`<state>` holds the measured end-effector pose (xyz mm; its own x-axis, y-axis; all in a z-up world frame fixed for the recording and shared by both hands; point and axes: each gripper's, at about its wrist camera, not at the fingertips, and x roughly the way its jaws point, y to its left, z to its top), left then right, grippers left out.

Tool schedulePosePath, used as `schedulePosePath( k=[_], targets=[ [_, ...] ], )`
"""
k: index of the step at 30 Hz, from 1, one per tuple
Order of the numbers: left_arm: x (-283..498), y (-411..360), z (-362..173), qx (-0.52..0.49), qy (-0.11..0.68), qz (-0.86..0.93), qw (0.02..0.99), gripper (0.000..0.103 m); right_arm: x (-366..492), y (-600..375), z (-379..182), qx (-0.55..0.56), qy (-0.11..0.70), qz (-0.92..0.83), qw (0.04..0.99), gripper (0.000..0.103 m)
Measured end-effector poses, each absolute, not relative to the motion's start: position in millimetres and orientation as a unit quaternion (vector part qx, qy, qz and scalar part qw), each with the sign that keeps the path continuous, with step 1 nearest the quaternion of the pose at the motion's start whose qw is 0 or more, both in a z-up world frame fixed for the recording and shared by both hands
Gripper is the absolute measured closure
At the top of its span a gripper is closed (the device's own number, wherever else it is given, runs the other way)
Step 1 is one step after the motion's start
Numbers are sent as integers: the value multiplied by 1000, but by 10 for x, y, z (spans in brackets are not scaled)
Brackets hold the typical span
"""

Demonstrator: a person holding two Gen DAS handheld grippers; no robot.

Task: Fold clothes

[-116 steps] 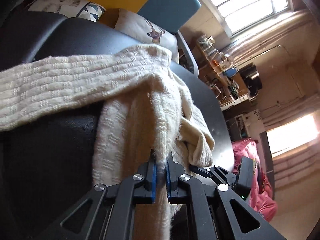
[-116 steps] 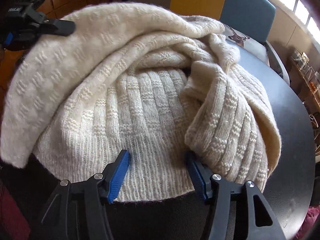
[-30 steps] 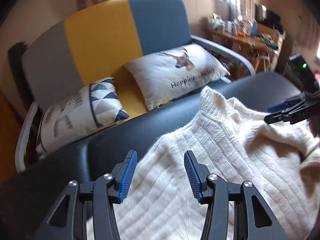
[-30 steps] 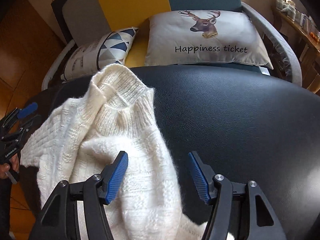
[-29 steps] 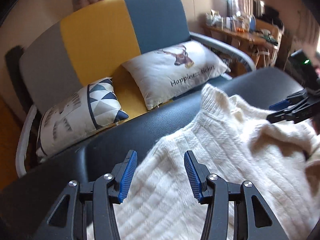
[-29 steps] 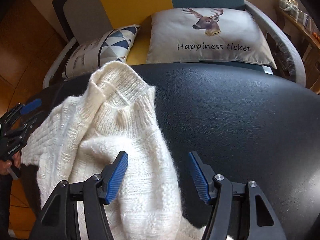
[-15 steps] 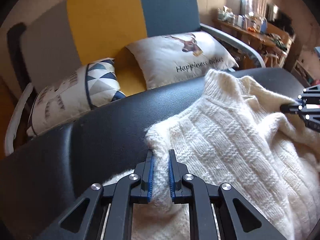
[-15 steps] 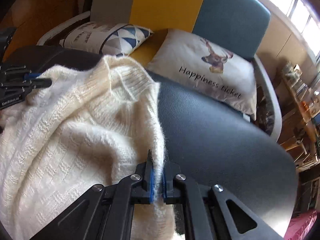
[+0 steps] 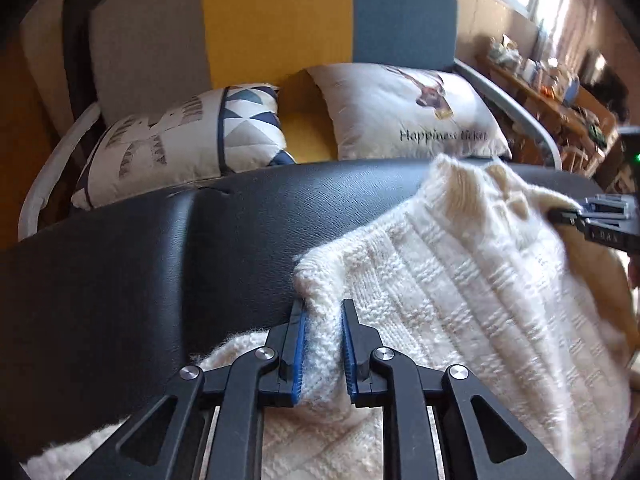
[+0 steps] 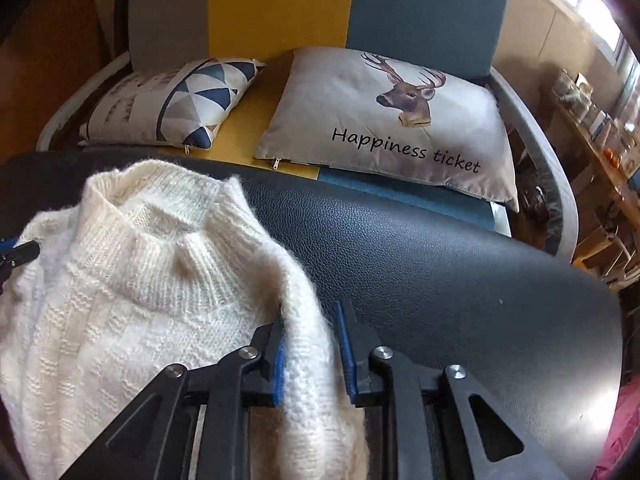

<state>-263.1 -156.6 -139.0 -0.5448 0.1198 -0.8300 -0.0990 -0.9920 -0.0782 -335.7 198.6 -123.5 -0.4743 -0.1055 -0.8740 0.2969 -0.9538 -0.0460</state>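
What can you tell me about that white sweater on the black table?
The sweater is a cream, fuzzy chunky knit with a ribbed collar and blocky texture. It lies rumpled on the black table, collar toward the sofa. The left gripper and right gripper each have a fold of its edge between their jaws, which are opening.

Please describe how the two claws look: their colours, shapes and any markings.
Both the left claw and the right claw are black angular linkages with silver round rivets and ribbed blue pads inside the fingers. The right claw's side carries small white lettering, unreadable here.
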Motion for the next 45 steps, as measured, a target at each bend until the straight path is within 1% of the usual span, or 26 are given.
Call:
schedulePosePath(
  k=[3,6,10,12,13,14,15,16,19,20,21,22,24,26,28,29,32,34,35,36,37,38,39,41,43,45],
  targets=[
    [-2358,-1774,-1183,-454,-67,886,67,85,-3029,2014,-951,477,97,-864,131,82],
    [-1929,-1940,-1067,-448,-113,883,83,85,-2506,2087,-770,475,65,-858,187,82],
    [-1224,-2036,-1094,-458,-137,873,96,85,-1702,2156,-852,505,61,-829,234,82],
    [-900,-2029,-1152,-469,-145,866,93,85,-1409,2216,-1014,523,85,-820,218,82],
    [-760,-2021,-1202,-480,-162,857,96,85,-1287,2257,-1108,533,95,-815,205,82],
    [-625,-2002,-1255,-491,-181,846,101,84,-1213,2329,-1205,543,104,-814,179,82],
    [-491,-1965,-1305,-499,-194,838,104,83,-1147,2405,-1303,553,113,-812,150,85],
    [-374,-1910,-1343,-504,-197,834,104,81,-1143,2547,-1330,551,100,-820,120,85],
    [-98,-1694,-1441,-519,-187,827,107,78,-1175,2981,-1252,531,35,-846,36,85],
    [-32,-1619,-1468,-524,-181,825,107,78,-1181,3091,-1185,524,18,-852,11,83],
    [33,-1544,-1495,-529,-175,824,106,78,-1187,3201,-1118,516,1,-857,-13,79],
    [94,-1469,-1519,-532,-169,823,107,78,-1160,3235,-1037,509,-26,-861,11,79],
    [184,-1332,-1536,-533,-155,825,106,76,-1096,3121,-939,502,-29,-862,65,79],
    [241,-1249,-1549,-531,-150,828,103,66,-1038,2958,-889,500,-20,-858,113,79],
    [264,-1214,-1539,-527,-152,830,98,63,-1048,2803,-930,502,-18,-851,150,79],
    [268,-1201,-1535,-526,-153,831,97,61,-1104,2725,-938,499,-8,-853,154,79],
    [265,-1187,-1535,-525,-159,831,92,58,-1474,2582,-1057,503,9,-852,143,79],
    [249,-1169,-1537,-526,-157,831,90,56,-1887,2619,-1171,515,10,-851,98,79],
    [214,-1164,-1536,-527,-151,831,90,55,-2055,2722,-1185,512,-9,-856,70,79],
    [209,-1144,-1530,-528,-143,832,89,54,-2217,2837,-1194,508,-30,-860,42,82],
    [216,-1132,-1527,-529,-135,833,89,52,-2379,2951,-1203,502,-52,-863,13,82],
    [215,-1099,-1521,-529,-124,835,89,51,-2440,3021,-1168,500,-71,-863,10,79],
    [217,-1070,-1517,-529,-115,836,88,51,-2487,3085,-1127,498,-89,-862,10,79],
    [240,-1025,-1515,-529,-106,837,91,45,-2328,3057,-953,487,-103,-865,67,79],
    [259,-1004,-1520,-527,-103,838,94,41,-2014,2916,-844,492,-79,-856,138,79],
    [277,-984,-1526,-525,-100,840,96,38,-1627,2776,-860,510,-27,-841,178,79]
  ],
)
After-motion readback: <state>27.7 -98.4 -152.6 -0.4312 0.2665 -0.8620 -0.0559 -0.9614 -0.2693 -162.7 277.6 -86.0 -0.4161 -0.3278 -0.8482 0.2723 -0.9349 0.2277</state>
